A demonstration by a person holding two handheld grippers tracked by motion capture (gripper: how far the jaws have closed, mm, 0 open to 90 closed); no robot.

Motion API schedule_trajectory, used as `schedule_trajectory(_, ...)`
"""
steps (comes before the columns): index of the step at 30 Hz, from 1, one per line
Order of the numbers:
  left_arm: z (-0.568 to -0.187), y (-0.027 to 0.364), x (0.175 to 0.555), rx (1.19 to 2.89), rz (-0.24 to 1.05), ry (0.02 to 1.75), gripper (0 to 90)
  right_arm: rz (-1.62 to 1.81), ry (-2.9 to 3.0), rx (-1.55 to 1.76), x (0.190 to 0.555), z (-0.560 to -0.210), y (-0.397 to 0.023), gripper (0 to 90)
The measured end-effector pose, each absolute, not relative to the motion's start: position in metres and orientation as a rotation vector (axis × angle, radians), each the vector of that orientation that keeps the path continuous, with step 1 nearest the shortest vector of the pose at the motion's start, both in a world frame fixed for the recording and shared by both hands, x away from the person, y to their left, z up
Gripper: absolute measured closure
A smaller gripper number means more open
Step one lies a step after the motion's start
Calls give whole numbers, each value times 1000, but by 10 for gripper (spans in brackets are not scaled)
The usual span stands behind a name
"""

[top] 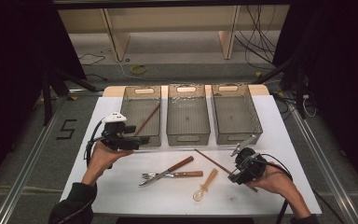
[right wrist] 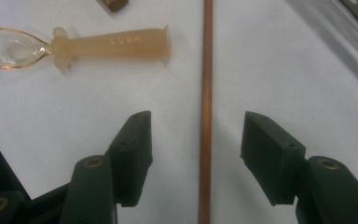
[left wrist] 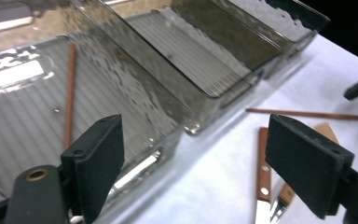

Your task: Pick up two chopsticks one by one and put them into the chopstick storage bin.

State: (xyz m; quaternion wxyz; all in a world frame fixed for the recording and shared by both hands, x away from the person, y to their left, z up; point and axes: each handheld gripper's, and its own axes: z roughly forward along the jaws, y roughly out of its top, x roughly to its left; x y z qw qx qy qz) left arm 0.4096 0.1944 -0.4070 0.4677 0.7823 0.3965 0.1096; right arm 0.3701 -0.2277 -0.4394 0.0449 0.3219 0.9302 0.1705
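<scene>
Right claw (right wrist: 196, 154) wide, straddling the chopstick (right wrist: 207, 93) lying flat on the bench (right wrist: 284, 70) without pinching it; left claw (left wrist: 191, 158) wide and empty beside the left bin (left wrist: 28, 116) holding another chopstick (left wrist: 70, 93).

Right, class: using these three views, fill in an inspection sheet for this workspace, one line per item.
Surface: white table sheet, bare areas clean.
Job's things: one chopstick lies in the left bin; second chopstick lies on the sheet between the right gripper's jaws, not yet pinched; middle bin and right bin hold nothing seen.
Clutter: knife, fork, translucent spoon on the sheet.
Grippers: left gripper open, holding nothing, near the left bin; right gripper open, astride the chopstick.
Cables: loose wires on the floor behind.
Surroundings: wooden shelving, dark curtains.
</scene>
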Motion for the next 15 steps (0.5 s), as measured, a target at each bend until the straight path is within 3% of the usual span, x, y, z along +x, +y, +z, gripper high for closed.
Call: schedule_trajectory(15, -423, 185, 384, 1887, 262, 920, 181, 432, 2876, 974, 379, -442, -225, 566)
